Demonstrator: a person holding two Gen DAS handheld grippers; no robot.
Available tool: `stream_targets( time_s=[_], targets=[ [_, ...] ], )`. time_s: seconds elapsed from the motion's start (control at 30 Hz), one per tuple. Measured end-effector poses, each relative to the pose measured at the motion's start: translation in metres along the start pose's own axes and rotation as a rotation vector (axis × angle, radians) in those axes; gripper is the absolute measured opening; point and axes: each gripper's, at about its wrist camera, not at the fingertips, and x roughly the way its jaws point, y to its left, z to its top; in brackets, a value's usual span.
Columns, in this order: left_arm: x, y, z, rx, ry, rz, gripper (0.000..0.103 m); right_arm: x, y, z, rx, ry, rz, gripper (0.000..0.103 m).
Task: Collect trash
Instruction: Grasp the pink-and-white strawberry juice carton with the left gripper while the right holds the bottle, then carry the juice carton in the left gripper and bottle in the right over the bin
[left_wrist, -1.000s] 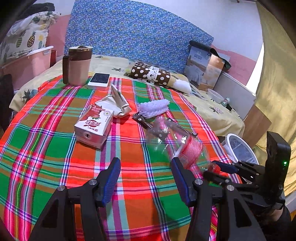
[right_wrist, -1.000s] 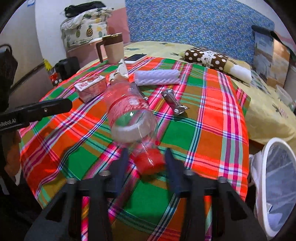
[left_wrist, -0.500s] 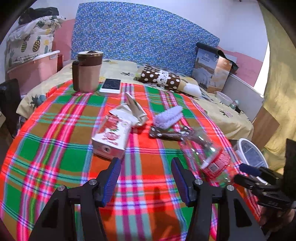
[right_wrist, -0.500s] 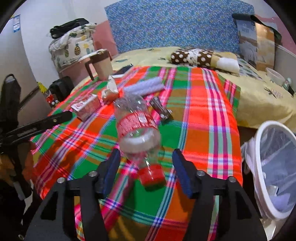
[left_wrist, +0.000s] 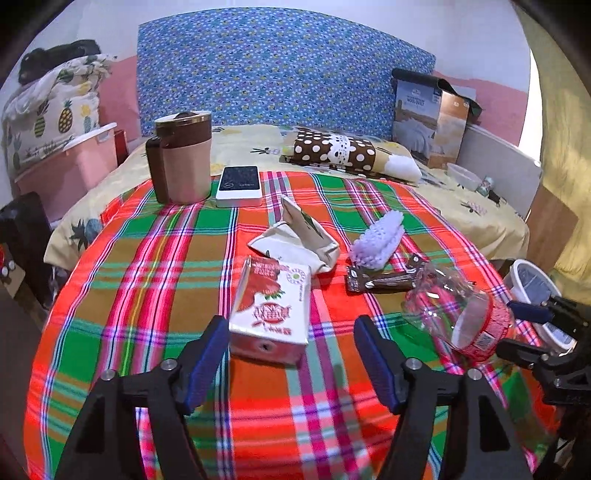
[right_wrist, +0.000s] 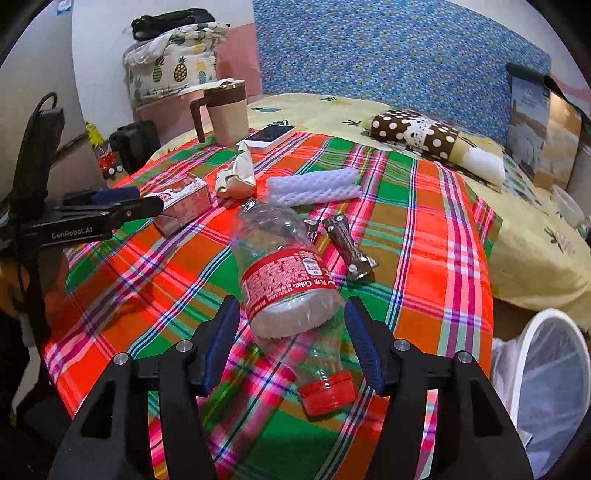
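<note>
The left gripper (left_wrist: 291, 363) has just been opening its jaws; they stand wide apart around the near end of the red-and-white carton (left_wrist: 271, 308), not pressing it. Toward the counter's right edge, the right gripper (right_wrist: 291, 341), jaws spread, flanks the plastic bottle (right_wrist: 286, 280) lying cap-first, untouched.

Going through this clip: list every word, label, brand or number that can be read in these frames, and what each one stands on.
"GenRobot.AI": white lettering on the black body of the left tongs.
"Coke": end of a white line on the red label of the clear plastic bottle; remaining print too small.
"WOOL QUILT": on the boxed bedding package, barely legible.
Red-and-white drink carton: red characters, too blurred to read.
Brown snack wrapper: nothing readable.
</note>
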Motion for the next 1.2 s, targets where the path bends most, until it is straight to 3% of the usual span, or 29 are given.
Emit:
stream_targets(
  time_s=[0.27, 0.5, 0.57, 0.63, 1.2],
  targets=[
    [0.023, 0.005, 0.006, 0.046, 0.037, -0.012, 0.076, 0.006, 0.005, 0.008, -0.081, 0.018, 0.016, 0.061],
    [0.043, 0.008, 0.005, -0.006, 0.09, -0.035, 0.075, 0.014, 0.008, 0.013, -0.122, 0.043, 0.027, 0.063],
    [0.046, 0.008, 0.005, -0.019, 0.098, -0.042, 0.07, 0.017, 0.009, 0.015, -0.139, 0.051, 0.037, 0.064],
    [0.048, 0.006, 0.004, -0.02, 0.111, -0.038, 0.058, 0.021, 0.009, 0.015, -0.146, 0.067, 0.041, 0.066],
    [0.019, -0.008, -0.013, -0.066, 0.079, -0.091, 0.055, 0.015, 0.007, 0.008, 0.004, 0.056, 0.043, 0.065]
  ],
)
